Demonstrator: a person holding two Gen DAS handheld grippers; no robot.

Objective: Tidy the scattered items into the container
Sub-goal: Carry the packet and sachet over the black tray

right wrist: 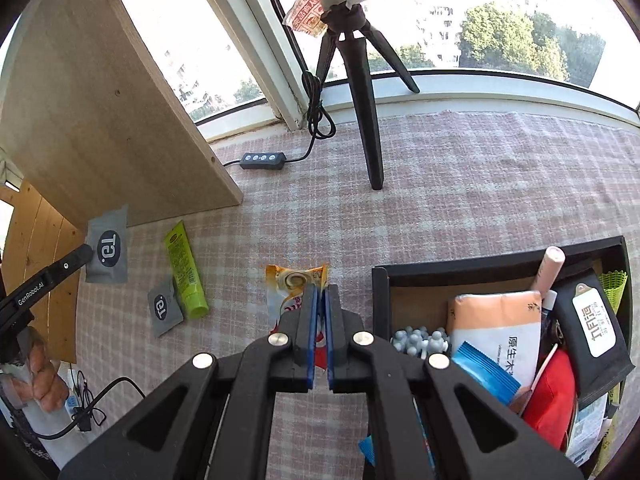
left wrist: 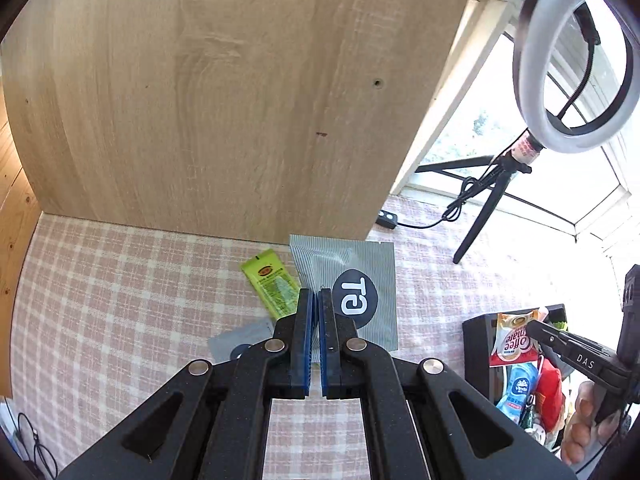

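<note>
Here the left gripper (left wrist: 319, 300) has its jaws pressed onto the edge of a large grey striped sachet (left wrist: 360, 280) with a dark oval logo, and the sachet is lifted up in front of the wooden board (left wrist: 220, 100). Under it, on the checked tabletop (left wrist: 120, 300), a green tube (left wrist: 272, 288) lies flat, and a smaller grey sachet (left wrist: 240, 340) of the same brand lies just beside the tube.

The right gripper (right wrist: 321, 300) pinches a Coffee-mate packet (right wrist: 294, 292) between its blue pads; the packet hangs just to the left of the black container (right wrist: 380, 300) in the right wrist view, while in the left wrist view it seems to be over the container's edge. The container already holds many things: a pack of tissues (right wrist: 496, 328), a black pouch (right wrist: 596, 320), a red pouch (right wrist: 552, 396), a blue sachet (right wrist: 486, 372) and a pink tube (right wrist: 550, 272).

Behind, a ring light (left wrist: 576, 60) stands on a black tripod (right wrist: 366, 100) near the window (right wrist: 480, 20), and its cable remote (right wrist: 264, 160) lies on the tabletop.
</note>
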